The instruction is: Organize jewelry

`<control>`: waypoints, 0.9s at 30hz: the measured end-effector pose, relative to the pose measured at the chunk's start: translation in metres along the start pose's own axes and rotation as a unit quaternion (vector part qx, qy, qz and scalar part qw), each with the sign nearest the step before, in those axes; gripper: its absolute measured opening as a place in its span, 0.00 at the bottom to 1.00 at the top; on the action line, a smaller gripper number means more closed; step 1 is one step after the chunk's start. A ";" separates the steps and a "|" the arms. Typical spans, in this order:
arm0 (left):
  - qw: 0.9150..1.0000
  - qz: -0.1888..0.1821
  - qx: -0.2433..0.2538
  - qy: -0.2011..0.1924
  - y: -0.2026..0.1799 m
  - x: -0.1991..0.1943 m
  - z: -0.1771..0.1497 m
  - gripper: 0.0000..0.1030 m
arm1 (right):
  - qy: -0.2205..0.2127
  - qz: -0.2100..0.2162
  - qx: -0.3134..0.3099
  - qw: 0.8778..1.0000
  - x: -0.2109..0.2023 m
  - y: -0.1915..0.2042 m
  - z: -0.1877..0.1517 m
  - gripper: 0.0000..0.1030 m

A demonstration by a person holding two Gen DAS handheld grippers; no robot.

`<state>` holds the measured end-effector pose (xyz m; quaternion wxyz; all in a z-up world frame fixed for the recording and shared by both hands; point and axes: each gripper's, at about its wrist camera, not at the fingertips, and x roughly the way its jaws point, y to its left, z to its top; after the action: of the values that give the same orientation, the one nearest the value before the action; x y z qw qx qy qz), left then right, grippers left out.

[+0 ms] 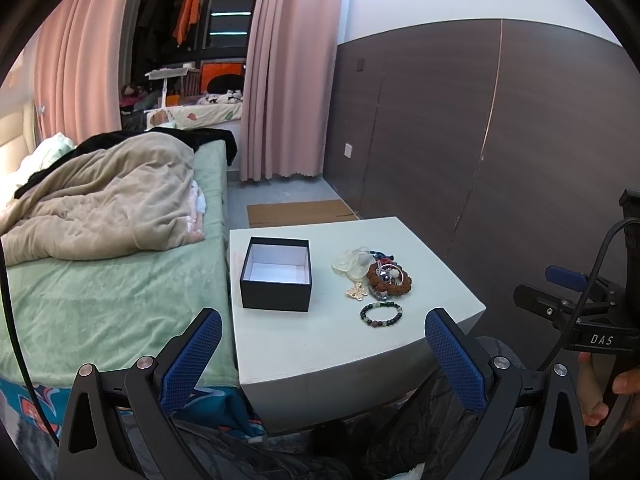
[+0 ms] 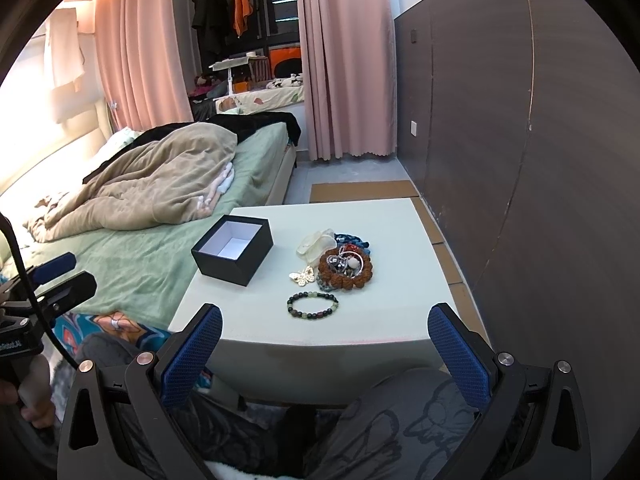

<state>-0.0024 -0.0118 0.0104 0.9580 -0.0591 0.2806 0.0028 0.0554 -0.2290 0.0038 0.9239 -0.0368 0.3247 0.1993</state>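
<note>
Pink curtains [image 1: 280, 80] and a dark wood-panelled wall [image 1: 480, 140] close off a bedroom, where a bed [image 1: 100, 300] with a green sheet and a rumpled beige blanket [image 1: 112, 208] stands just beside a low white surface [image 1: 320, 352]. From the left wrist camera, an open black box [image 1: 276, 276] with a white inside sits on the surface near the bed side. To its right lies a pile of jewelry [image 1: 380, 272], with a brown beaded bracelet [image 1: 394, 280] on top, pale translucent pieces at the back and a gold butterfly piece [image 1: 357, 291] at its front edge. A dark beaded bracelet [image 1: 381, 314] lies alone, just in front of the pile. The left hand-held gripper [image 1: 324, 344] hangs over the near edge of the surface, its blue pads wide apart and holding nothing. At the far right the other tool shows, gripped by a hand [image 1: 604, 384].

From the right wrist camera, the same box [image 2: 234, 250] stands left of the pile [image 2: 340, 260], with the butterfly [image 2: 303, 275] between them and the dark bracelet [image 2: 313, 306] nearest the camera. The right hand-held gripper [image 2: 325, 338] hovers at the near edge, its pads spread and empty. The left tool appears at the left edge, over the bed.
</note>
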 end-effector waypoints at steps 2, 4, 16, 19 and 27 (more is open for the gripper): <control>1.000 -0.005 0.000 0.000 0.000 0.002 0.001 0.98 | -0.001 -0.001 0.000 1.000 0.000 0.000 0.000 1.00; 1.000 -0.008 -0.001 0.001 -0.001 0.003 0.003 0.98 | -0.001 -0.001 0.001 1.000 -0.002 -0.003 0.002 1.00; 0.999 -0.030 0.011 0.012 -0.009 0.036 0.015 0.94 | 0.007 0.004 0.021 1.000 0.023 -0.035 0.007 1.00; 0.999 -0.038 0.015 0.018 -0.014 0.050 0.018 0.92 | 0.008 -0.003 0.026 1.000 0.028 -0.040 0.005 1.00; 0.996 -0.057 0.014 0.063 -0.024 0.101 0.024 0.78 | 0.022 0.003 0.063 0.998 0.058 -0.072 0.004 1.00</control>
<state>0.0969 -0.0357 -0.0214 0.9377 -0.0614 0.3368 -0.0597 0.1267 -0.2743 -0.0329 0.9164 0.0185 0.3571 0.1801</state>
